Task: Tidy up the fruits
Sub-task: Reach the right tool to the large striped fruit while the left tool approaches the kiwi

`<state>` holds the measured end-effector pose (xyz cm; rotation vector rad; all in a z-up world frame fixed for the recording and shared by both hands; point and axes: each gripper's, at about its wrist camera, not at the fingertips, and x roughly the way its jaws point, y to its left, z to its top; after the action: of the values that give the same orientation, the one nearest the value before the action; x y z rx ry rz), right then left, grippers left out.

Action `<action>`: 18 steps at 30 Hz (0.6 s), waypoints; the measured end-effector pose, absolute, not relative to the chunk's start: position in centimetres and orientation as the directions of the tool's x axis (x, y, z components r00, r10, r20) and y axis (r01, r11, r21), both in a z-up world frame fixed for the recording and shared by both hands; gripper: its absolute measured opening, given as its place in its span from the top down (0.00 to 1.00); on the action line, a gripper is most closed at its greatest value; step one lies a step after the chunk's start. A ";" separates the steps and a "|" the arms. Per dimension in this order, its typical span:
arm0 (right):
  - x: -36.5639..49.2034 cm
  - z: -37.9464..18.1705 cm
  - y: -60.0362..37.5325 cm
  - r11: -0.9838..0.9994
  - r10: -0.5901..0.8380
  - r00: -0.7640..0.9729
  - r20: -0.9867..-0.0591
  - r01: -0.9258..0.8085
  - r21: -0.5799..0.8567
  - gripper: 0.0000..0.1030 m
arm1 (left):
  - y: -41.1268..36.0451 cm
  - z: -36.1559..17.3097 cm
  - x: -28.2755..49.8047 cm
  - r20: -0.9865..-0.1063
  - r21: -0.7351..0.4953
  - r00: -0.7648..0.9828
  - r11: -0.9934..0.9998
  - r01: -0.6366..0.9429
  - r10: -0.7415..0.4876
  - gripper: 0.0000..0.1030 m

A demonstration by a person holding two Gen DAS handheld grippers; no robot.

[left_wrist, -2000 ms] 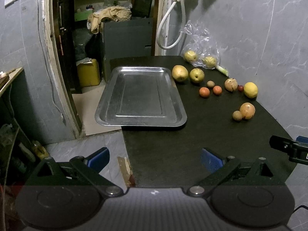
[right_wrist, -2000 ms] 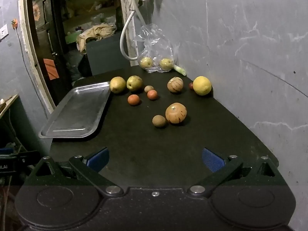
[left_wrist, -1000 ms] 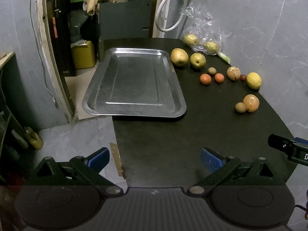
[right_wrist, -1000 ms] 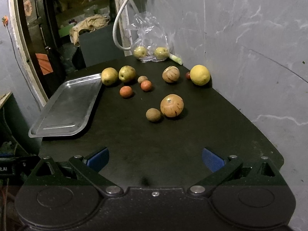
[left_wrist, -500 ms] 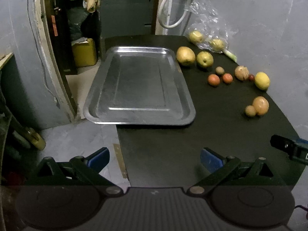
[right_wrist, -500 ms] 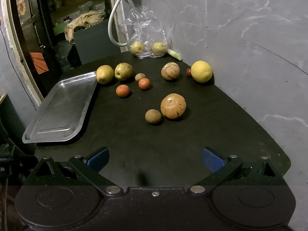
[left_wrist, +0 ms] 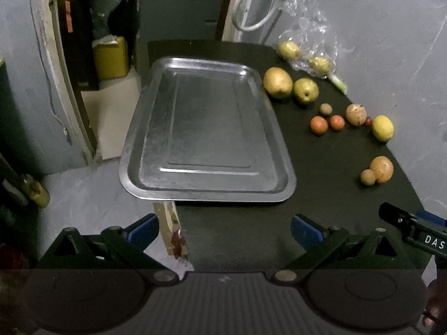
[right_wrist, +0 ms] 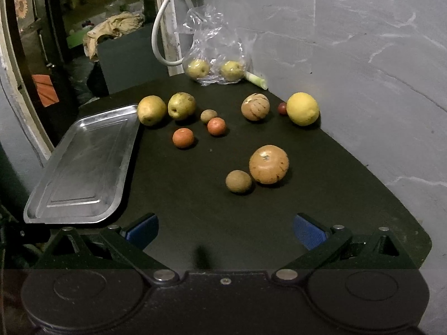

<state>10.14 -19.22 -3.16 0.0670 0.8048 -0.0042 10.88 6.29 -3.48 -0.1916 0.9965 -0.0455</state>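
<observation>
An empty metal tray (left_wrist: 206, 128) (right_wrist: 83, 164) overhangs the left edge of the black table (right_wrist: 195, 203). Loose fruit lies to its right: two yellow-green pears (right_wrist: 152, 109) (right_wrist: 181, 105), two small orange fruits (right_wrist: 183, 138) (right_wrist: 216, 126), a striped round fruit (right_wrist: 255, 106), a lemon (right_wrist: 302, 108), a big orange striped fruit (right_wrist: 268, 164) touching a brown kiwi (right_wrist: 238, 181). My left gripper (left_wrist: 223, 230) hovers open before the tray's near edge. Equally open, my right gripper (right_wrist: 225, 227) is in front of the kiwi. Neither holds anything.
A clear plastic bag (right_wrist: 215, 67) with two more pears sits at the table's back by the grey wall (right_wrist: 349, 55). A white hose (right_wrist: 162, 33) hangs behind. A doorway with clutter and a yellow canister (left_wrist: 111, 57) opens at left. The right gripper's tip (left_wrist: 413, 227) shows at lower right.
Both grippers have moved forward and tilted down over the table; tray and fruit appear larger and nearer. No fruit has moved. Both stay open.
</observation>
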 end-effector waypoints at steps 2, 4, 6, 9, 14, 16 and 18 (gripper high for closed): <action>10.4 -3.4 -18.4 0.998 0.013 0.687 -0.727 0.035 0.051 0.01 | 6.8 -3.8 11.5 -0.843 -0.175 0.523 0.984 -0.046 -0.125 0.00; 10.6 -3.5 -17.7 0.998 0.003 0.682 -0.731 0.040 0.041 0.01 | 7.3 -4.1 12.0 -0.849 -0.170 0.512 0.985 -0.035 -0.128 0.00; 10.6 -3.6 -17.1 0.999 -0.014 0.676 -0.737 0.048 0.025 0.01 | 7.7 -4.5 12.4 -0.856 -0.165 0.500 0.986 -0.020 -0.133 0.00; 10.4 -3.6 -16.2 0.998 -0.037 0.667 -0.744 0.062 0.006 0.01 | 8.0 -4.8 12.9 -0.859 -0.157 0.491 0.988 0.015 -0.144 0.01; 10.2 -3.4 -15.0 0.997 -0.069 0.663 -0.746 0.063 -0.037 0.01 | 8.5 -4.7 13.8 -0.844 -0.174 0.506 0.983 0.053 -0.176 0.01; 10.3 -3.3 -14.7 0.996 -0.087 0.660 -0.746 0.068 -0.055 0.01 | 8.6 -4.7 14.2 -0.840 -0.176 0.511 0.982 0.062 -0.183 0.01; 10.4 -3.3 -14.5 0.995 -0.102 0.655 -0.748 0.072 -0.072 0.01 | 8.6 -4.8 14.7 -0.839 -0.174 0.512 0.982 0.072 -0.186 0.01</action>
<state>10.39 -14.48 -3.27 -0.0370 0.8505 -0.0988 14.68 8.62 -4.76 -0.1221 1.0223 -0.1561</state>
